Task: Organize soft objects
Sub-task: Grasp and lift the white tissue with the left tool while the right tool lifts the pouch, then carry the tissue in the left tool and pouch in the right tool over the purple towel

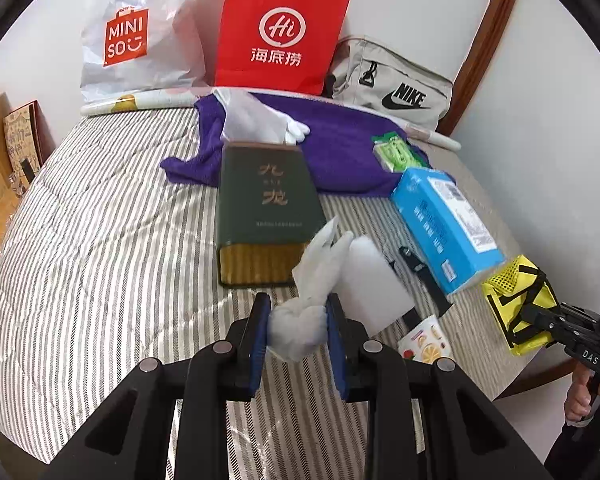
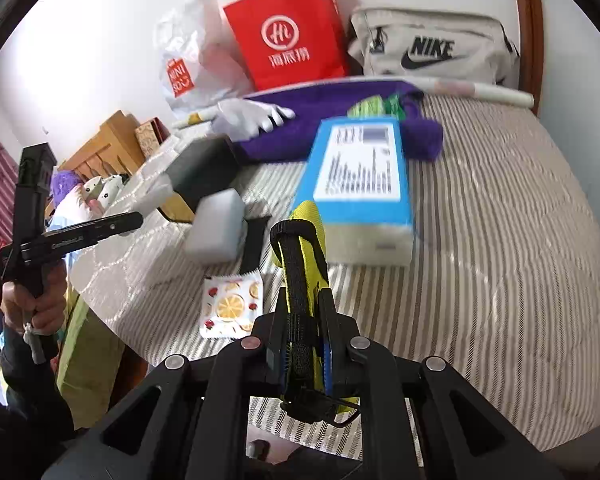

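our left tool (image 1: 296,320) is clamped on a crumpled white cloth glove (image 1: 308,300), its blue pads pressing the bunched cuff while the limp fingers poke up above the striped grey-and-white quilt on the bed (image 1: 100,240). just beyond it sits a white foam block (image 1: 374,280), and past that a dark green rectangular box with gold lettering (image 1: 266,204) lies flat on the quilt. on the right, our right tool (image 2: 300,344) is closed on the black strap of a small yellow mesh pouch with black webbing (image 2: 308,232), and we see that pouch held up off the bed at the quilt's near right edge in the left view (image 1: 516,300). a blue cardboard box with a white printed label (image 2: 360,172) lies right behind the pouch. a flat sachet printed with lemon slices (image 2: 230,306) rests on the quilt near the front edge. further back a purple towel (image 1: 340,148) is spread out, with a second white glove (image 1: 256,120) lying on it and a green packet (image 1: 396,152) at its right end. against the wall stand a white plastic miniso bag (image 1: 132,36), a red paper bag with a white logo (image 1: 280,36) and a grey nike pouch (image 1: 396,84).
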